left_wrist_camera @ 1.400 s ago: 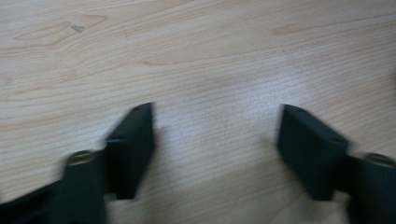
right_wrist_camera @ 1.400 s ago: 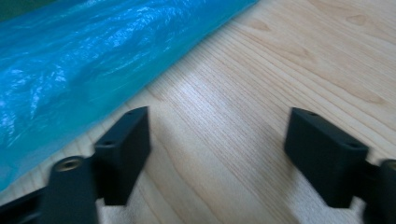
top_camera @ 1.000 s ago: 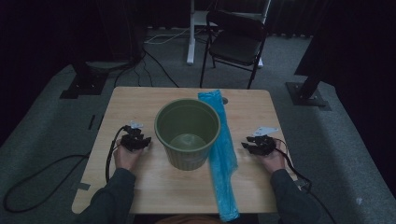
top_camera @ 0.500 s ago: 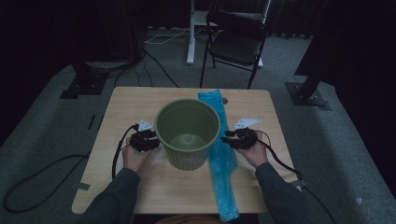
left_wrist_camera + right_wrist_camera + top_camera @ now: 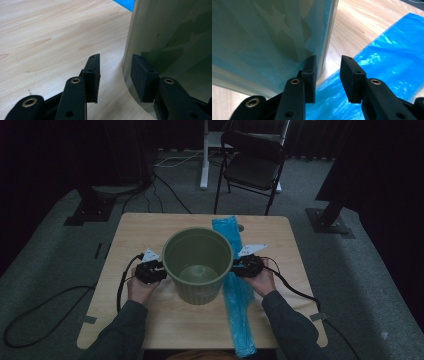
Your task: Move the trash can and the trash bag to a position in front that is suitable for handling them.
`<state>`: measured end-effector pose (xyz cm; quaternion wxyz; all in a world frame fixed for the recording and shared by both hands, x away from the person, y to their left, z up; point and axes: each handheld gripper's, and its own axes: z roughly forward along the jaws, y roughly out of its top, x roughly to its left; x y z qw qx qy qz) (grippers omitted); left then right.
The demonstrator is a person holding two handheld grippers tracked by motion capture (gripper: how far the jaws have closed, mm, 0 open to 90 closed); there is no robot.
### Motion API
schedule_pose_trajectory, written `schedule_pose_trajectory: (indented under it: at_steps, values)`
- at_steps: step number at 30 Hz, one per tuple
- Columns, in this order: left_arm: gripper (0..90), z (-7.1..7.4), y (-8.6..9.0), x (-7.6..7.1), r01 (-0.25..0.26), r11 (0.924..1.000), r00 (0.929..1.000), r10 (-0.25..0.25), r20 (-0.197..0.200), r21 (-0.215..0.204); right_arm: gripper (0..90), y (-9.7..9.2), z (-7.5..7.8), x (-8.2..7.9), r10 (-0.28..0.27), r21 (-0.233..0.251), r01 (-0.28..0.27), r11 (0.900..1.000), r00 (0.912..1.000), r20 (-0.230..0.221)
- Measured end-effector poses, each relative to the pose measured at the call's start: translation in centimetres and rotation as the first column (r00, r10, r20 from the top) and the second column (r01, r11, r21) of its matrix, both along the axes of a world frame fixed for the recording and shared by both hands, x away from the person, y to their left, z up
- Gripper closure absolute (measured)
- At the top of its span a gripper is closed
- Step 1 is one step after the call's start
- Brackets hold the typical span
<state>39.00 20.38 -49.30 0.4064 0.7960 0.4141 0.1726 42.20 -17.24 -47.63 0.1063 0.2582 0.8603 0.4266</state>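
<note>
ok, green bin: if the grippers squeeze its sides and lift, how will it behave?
Probably light: the green bin looks thin-walled and nearly empty. Its glossy curved wall may slip on flat pads, so a side squeeze could slide. It is tall with a narrower base, so a one-sided push from the left gripper or right gripper might tip it.

Your olive-green round plastic bin point(image 5: 197, 265) stands upright at the middle of the light wooden surface point(image 5: 135, 230), open mouth up, empty inside, with faint vertical ribs low on its outer wall and a glossy side seen in the left gripper view point(image 5: 175, 37). Your long flat blue plastic bag point(image 5: 237, 290) lies stretched front to back just right of the bin, touching its base. The far end passes behind the rim, and the near end overhangs the surface's front edge. It's crinkled and shiny point(image 5: 387, 62).
</note>
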Motion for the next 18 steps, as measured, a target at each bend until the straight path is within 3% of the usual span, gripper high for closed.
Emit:
schedule_pose_trajectory:
  at_steps: [5, 6, 7, 10, 11, 13, 15, 16, 18]
  values:
    - [57.3, 0.1, 0.6, -0.4, 0.0, 0.9999, 1.0, 0.0, -0.006, 0.012, 57.9, 0.4, -0.2, -0.2, 0.009, -0.009, -0.009, 0.9999, 1.0, -0.004]
    - [57.3, -0.1, 0.7, -0.3, -0.011, 0.9998, 0.9998, 0.011, -0.014, 0.018, 52.4, 0.7, -0.6, 0.0, -0.016, -0.039, 0.016, 0.9991, 0.9998, -0.01]
    - [57.0, -0.2, 0.7, -0.2, -0.017, 0.9997, 0.9997, 0.018, -0.019, 0.02, 49.0, 1.0, -1.3, 0.3, -0.052, -0.095, 0.051, 0.9942, 0.9986, -0.006]
    - [56.6, -0.5, 0.8, 0.1, -0.029, 0.9992, 0.9991, 0.03, -0.03, 0.029, 46.1, 1.2, -2.5, 1.0, -0.106, -0.176, 0.105, 0.9789, 0.9943, 0.0]
    - [56.6, -0.5, 0.8, 0.1, -0.029, 0.9992, 0.9991, 0.03, -0.03, 0.029, 46.1, 1.2, -2.5, 1.0, -0.106, -0.176, 0.105, 0.9789, 0.9943, 0.0]
    - [56.5, -0.6, 0.9, 0.2, -0.037, 0.9988, 0.9988, 0.038, -0.032, 0.031, 44.7, 1.5, -3.5, 1.1, -0.121, -0.244, 0.12, 0.9623, 0.9926, 0.014]
    - [56.4, -0.6, 1.0, 0.3, -0.041, 0.9989, 0.9986, 0.041, -0.032, 0.022, 44.7, 1.5, -4.0, 1.0, -0.118, -0.284, 0.118, 0.9516, 0.9929, 0.014]
    - [56.3, -0.6, 1.0, 0.3, -0.041, 0.9989, 0.9986, 0.041, -0.032, 0.022, 44.7, 1.5, -4.0, 1.0, -0.118, -0.284, 0.118, 0.9516, 0.9929, 0.014]
    - [56.3, -0.5, 1.0, 0.3, -0.04, 0.999, 0.9987, 0.04, -0.031, 0.018, 44.1, 1.5, -4.6, 0.8, -0.12, -0.328, 0.12, 0.937, 0.9926, 0.019]
